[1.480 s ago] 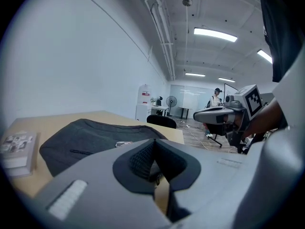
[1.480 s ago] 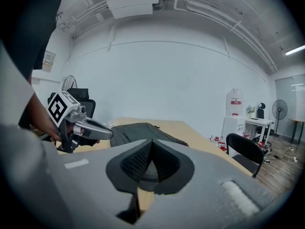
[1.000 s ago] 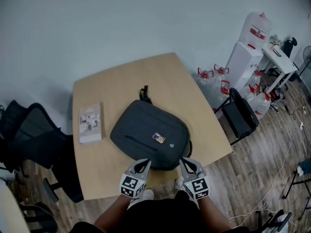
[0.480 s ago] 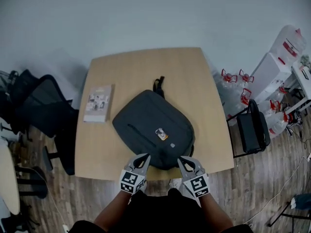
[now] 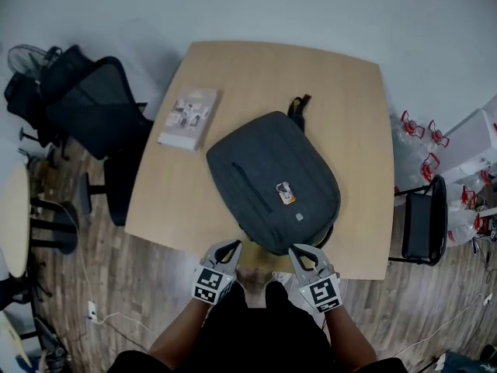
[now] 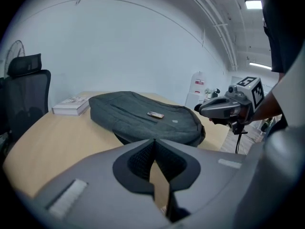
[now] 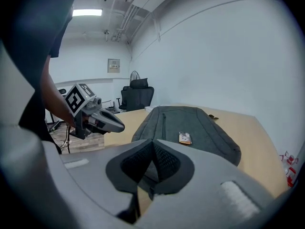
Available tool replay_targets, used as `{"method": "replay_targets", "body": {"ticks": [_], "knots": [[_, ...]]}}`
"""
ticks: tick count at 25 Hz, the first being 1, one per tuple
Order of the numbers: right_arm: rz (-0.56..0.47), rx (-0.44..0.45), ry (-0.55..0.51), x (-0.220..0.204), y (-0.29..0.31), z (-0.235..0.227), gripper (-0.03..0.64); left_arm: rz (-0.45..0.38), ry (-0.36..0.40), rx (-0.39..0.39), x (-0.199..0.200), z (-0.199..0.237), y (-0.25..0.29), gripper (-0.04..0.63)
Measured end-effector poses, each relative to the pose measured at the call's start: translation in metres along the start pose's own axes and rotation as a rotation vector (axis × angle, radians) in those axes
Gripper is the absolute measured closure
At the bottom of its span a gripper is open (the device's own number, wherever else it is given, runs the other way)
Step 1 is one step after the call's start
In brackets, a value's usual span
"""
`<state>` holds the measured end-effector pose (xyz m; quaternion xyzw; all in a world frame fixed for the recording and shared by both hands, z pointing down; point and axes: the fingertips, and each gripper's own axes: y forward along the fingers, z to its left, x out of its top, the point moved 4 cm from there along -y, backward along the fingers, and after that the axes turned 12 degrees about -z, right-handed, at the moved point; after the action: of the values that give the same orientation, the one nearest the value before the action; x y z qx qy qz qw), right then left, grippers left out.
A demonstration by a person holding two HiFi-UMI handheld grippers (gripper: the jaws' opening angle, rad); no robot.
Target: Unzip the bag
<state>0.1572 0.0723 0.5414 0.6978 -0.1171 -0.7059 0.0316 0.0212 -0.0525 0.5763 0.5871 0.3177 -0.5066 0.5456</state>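
A dark grey backpack (image 5: 272,179) lies flat on the light wooden table (image 5: 256,68), its carry handle (image 5: 297,106) at the far end and a small orange tag (image 5: 286,193) on its front. A zip line (image 5: 250,186) runs along the front pocket. My left gripper (image 5: 231,245) and right gripper (image 5: 297,251) hover side by side at the bag's near end, just off the table's front edge, both shut with nothing in them. In the left gripper view the bag (image 6: 143,114) lies ahead with the right gripper (image 6: 224,109) beside it. The right gripper view shows the bag (image 7: 188,125) and the left gripper (image 7: 102,120).
A book (image 5: 189,118) lies on the table left of the bag. Black office chairs (image 5: 93,107) stand at the table's left, and a black chair (image 5: 423,225) at its right. Water bottles (image 5: 419,127) stand beyond that. A round table (image 5: 12,216) is at far left.
The head view has swung, so table and bag now sit further right and turned. Both grippers dipped slightly and stay shut at the bag's near end.
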Motion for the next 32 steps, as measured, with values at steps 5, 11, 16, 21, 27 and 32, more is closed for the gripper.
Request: {"method": "replay_targets", "body": {"ticks": [5, 11, 16, 21, 27, 32], "knots": [[0.035, 0.011, -0.010, -0.004, 0.007, 0.008, 0.614, 0.047, -0.002, -0.038, -0.023, -0.007, 0.005, 0.575], [0.059, 0.023, -0.012, -0.010, 0.007, 0.014, 0.612, 0.087, 0.003, -0.073, -0.039, -0.010, 0.024, 0.501], [0.074, 0.043, -0.009, -0.016, 0.004, 0.016, 0.612, 0.135, 0.054, -0.132, -0.044, -0.015, 0.041, 0.474], [0.074, 0.057, -0.006, -0.017, 0.003, 0.014, 0.612, 0.166, 0.065, -0.174, -0.043, -0.018, 0.049, 0.476], [0.085, 0.074, -0.020, -0.014, 0.006, 0.013, 0.612, 0.171, 0.066, -0.191, -0.043, -0.019, 0.044, 0.531], [0.064, 0.065, 0.006, -0.017, 0.007, 0.015, 0.612, 0.155, 0.032, -0.178, -0.040, -0.019, 0.038, 0.534]]}}
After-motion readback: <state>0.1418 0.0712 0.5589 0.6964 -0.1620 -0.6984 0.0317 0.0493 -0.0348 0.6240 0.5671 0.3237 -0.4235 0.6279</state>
